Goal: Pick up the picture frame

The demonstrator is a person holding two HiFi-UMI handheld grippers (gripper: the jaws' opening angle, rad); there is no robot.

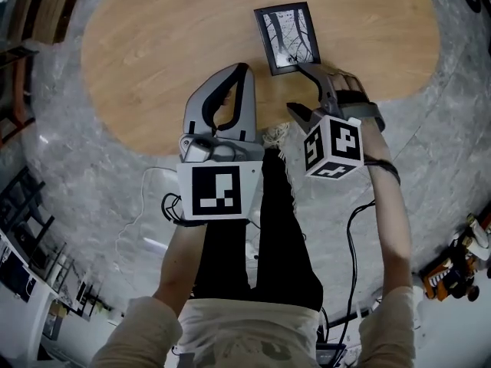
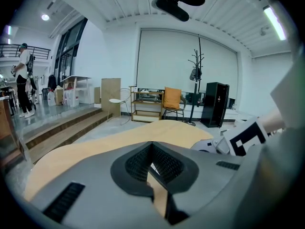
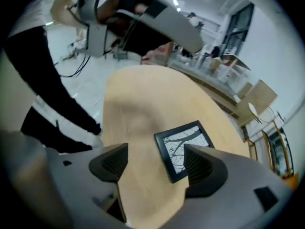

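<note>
A black picture frame (image 1: 288, 37) with a pale branch print lies flat on the oval wooden table (image 1: 153, 44), toward the far side. My right gripper (image 1: 301, 89) hangs at the frame's near edge, pointing steeply down, open with nothing between its pads. In the right gripper view the frame (image 3: 182, 146) lies just ahead of the right gripper (image 3: 157, 163), with one corner behind the right-hand finger (image 3: 202, 166). My left gripper (image 1: 240, 71) hovers over the table's near edge, left of the frame, its jaws shut and empty. The left gripper (image 2: 152, 147) shows its pads meeting at the tips.
The table's near edge curves just ahead of the person's dark legs (image 1: 261, 236). Cables (image 1: 357, 228) trail over the grey marble floor (image 1: 77, 175). In the left gripper view steps (image 2: 57, 128), a chair with an orange cushion (image 2: 172, 99) and a coat stand (image 2: 196, 80) lie beyond the table.
</note>
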